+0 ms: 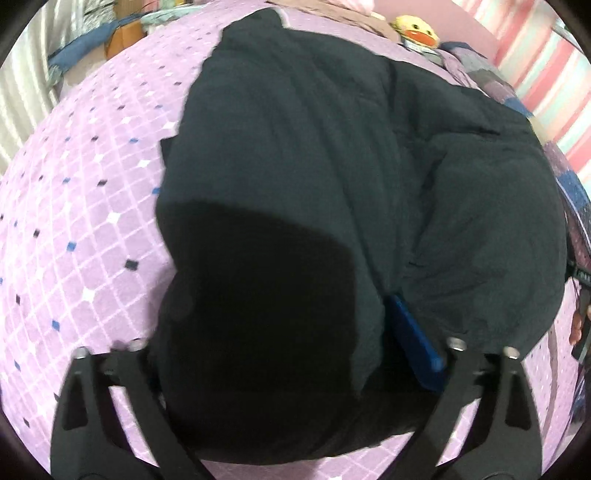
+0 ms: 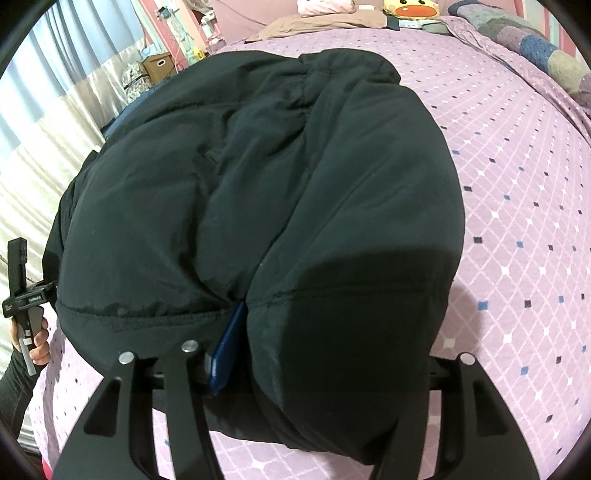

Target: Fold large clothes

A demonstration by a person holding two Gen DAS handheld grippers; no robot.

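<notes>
A: Where's the jacket now?

B: Lying on the bed, bulked into a thick dark bundle, its near hem toward the bed's near edge. It looks already doubled over, so I'd judge the fold well along.

A: And the tongs?

B: Left tongs stand wide, with the jacket's near end filling the gap between them; whether the pads press on it I cannot tell, as dark cloth hides the tips. Right tongs straddle the same hem, a blue pad showing against the cloth; gripping or only resting, I cannot tell.

A: Why both at that end?

B: Probably to lift or press the hem evenly. A duck toy sits well apart, near the bed's far edge.
</notes>
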